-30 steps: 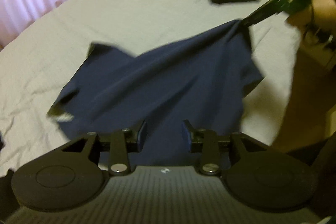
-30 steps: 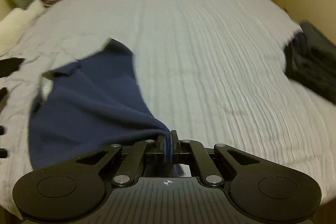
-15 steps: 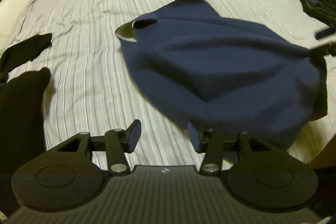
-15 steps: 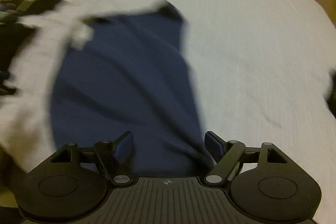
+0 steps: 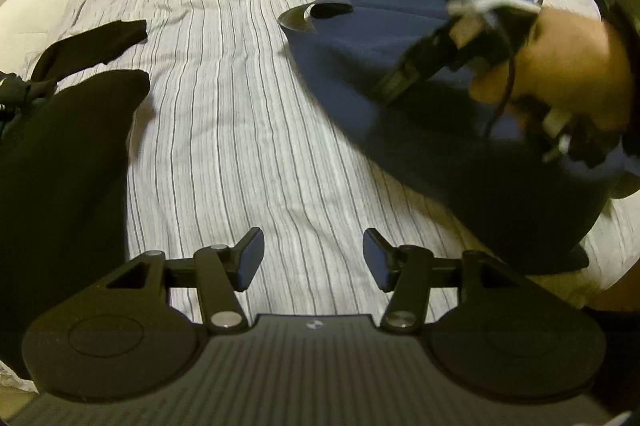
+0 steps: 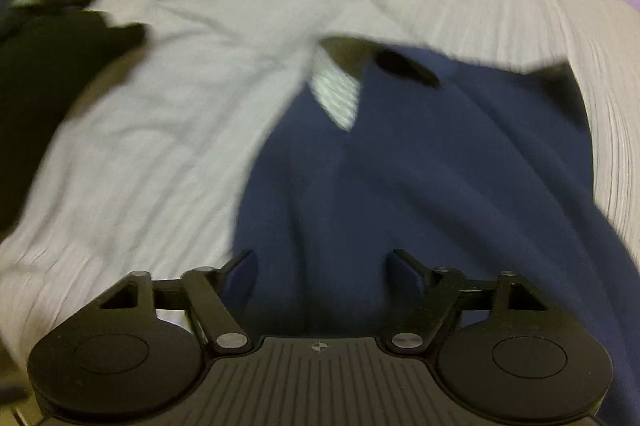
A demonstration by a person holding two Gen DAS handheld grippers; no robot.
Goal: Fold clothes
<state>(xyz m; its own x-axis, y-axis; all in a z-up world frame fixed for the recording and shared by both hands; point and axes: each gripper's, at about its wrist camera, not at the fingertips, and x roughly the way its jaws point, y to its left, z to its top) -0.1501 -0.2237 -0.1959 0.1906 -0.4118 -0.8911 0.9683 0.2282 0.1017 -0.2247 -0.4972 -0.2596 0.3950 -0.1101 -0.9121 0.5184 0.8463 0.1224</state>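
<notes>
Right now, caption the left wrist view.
Left gripper, jaws just opened wider, empty, over striped bed; right hand over navy garment.

Both grippers, the left gripper (image 5: 313, 262) and the right gripper (image 6: 318, 276), are matte black with ribbed bodies, round side discs, silver screws and blue-padded fingers (image 5: 252, 258).

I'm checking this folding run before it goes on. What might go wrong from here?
The navy garment lies rumpled; folding it unsmoothed would likely trap creases. The left claw, jaws just opened wider and empty, hangs over bare bed beside the black clothes and may snag those instead. The garment's near edge reaches the bed's edge and might slide off.
</notes>
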